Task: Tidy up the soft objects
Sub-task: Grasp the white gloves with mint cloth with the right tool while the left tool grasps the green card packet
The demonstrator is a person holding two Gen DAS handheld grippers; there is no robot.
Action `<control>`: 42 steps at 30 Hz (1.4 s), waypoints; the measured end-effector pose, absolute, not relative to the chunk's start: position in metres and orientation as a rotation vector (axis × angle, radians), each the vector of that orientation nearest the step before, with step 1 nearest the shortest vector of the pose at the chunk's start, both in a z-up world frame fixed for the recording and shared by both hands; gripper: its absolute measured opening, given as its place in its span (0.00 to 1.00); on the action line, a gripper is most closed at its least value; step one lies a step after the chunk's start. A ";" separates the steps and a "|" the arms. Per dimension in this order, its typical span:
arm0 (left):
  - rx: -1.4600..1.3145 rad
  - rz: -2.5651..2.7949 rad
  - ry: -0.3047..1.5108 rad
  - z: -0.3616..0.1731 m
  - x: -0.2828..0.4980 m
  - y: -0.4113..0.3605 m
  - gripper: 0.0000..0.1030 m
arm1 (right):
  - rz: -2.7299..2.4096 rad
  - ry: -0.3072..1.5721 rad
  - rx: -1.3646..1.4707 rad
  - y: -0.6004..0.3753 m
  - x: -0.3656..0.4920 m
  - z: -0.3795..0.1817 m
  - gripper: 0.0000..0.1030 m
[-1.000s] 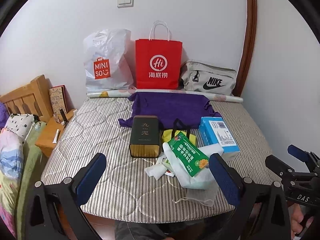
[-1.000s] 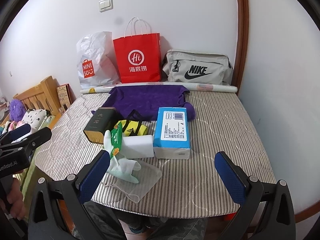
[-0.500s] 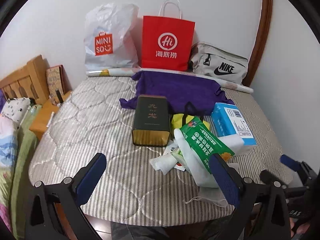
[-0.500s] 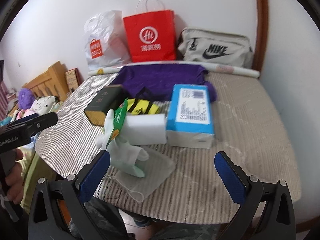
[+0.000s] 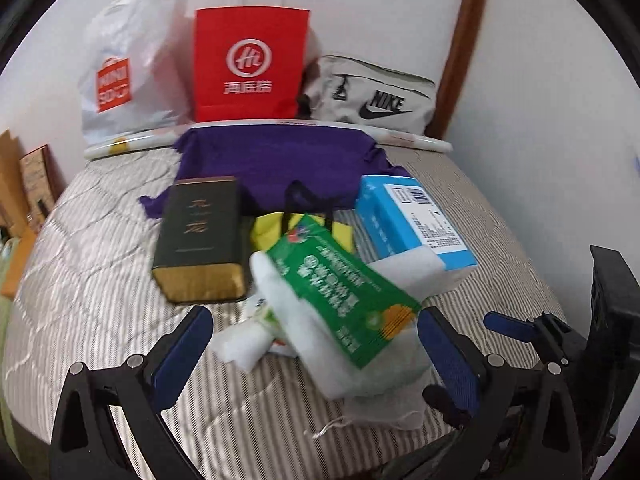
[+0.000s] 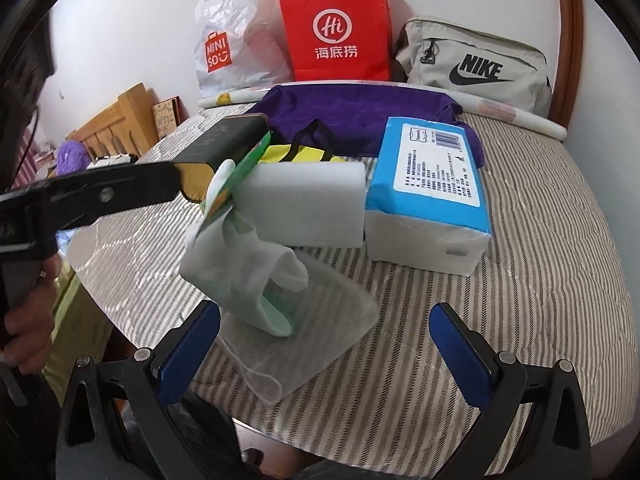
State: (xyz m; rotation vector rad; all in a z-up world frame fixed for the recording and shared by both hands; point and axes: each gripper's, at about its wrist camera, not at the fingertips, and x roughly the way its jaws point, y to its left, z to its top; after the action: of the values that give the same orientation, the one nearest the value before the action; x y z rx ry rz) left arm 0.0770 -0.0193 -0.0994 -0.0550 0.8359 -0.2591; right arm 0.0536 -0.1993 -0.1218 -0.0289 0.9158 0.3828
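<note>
A pile lies on the striped mattress (image 5: 100,280): a purple cloth (image 5: 276,160), a dark green box (image 5: 200,236), a yellow bag (image 5: 272,232), a green packet (image 5: 344,292) on pale gloves (image 6: 248,264), a white sponge block (image 6: 308,204), a blue tissue pack (image 6: 432,184) and a face mask (image 6: 304,332). My left gripper (image 5: 312,344) is open, its fingers either side of the green packet and gloves. My right gripper (image 6: 324,348) is open just before the mask and gloves. Both are empty.
A white MINISO bag (image 5: 128,76), a red paper bag (image 5: 248,64) and a grey Nike bag (image 5: 372,96) lean on the back wall behind a rolled sheet (image 5: 412,140). A wooden headboard (image 6: 116,120) stands left. The left gripper's arm (image 6: 100,196) crosses the right view.
Both grippers have moved forward and down toward the pile. The objects look larger; the left fingers now flank the packet and gloves. Nothing has been grasped.
</note>
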 end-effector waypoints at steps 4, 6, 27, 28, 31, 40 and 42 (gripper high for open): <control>-0.020 -0.293 0.836 -0.109 0.084 -0.035 1.00 | 0.387 0.911 -0.036 -0.209 0.053 -0.125 1.00; 0.022 -0.284 0.842 -0.116 0.086 -0.043 0.98 | 0.385 0.921 -0.017 -0.214 0.054 -0.127 1.00; 0.054 -0.265 0.770 -0.115 0.097 -0.017 0.39 | 0.493 0.904 -0.012 -0.175 0.067 -0.129 1.00; 0.074 -0.268 0.771 -0.115 0.099 -0.022 0.39 | 0.496 0.904 -0.016 -0.173 0.068 -0.130 1.00; 0.109 -0.310 0.782 -0.117 0.109 -0.031 0.39 | 0.498 0.908 -0.030 -0.167 0.073 -0.134 1.00; 0.141 -0.400 0.772 -0.117 0.124 -0.037 0.09 | 0.526 0.850 -0.056 -0.156 0.078 -0.137 0.60; 0.140 -0.403 0.761 -0.116 0.123 -0.037 0.08 | 0.543 0.836 -0.063 -0.154 0.077 -0.135 0.41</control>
State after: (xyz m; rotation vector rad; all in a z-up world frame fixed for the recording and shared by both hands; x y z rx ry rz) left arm 0.1229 -0.0371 -0.1164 0.1405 0.7614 -0.4031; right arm 0.0774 -0.1542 -0.1353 -0.0633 0.8357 0.5426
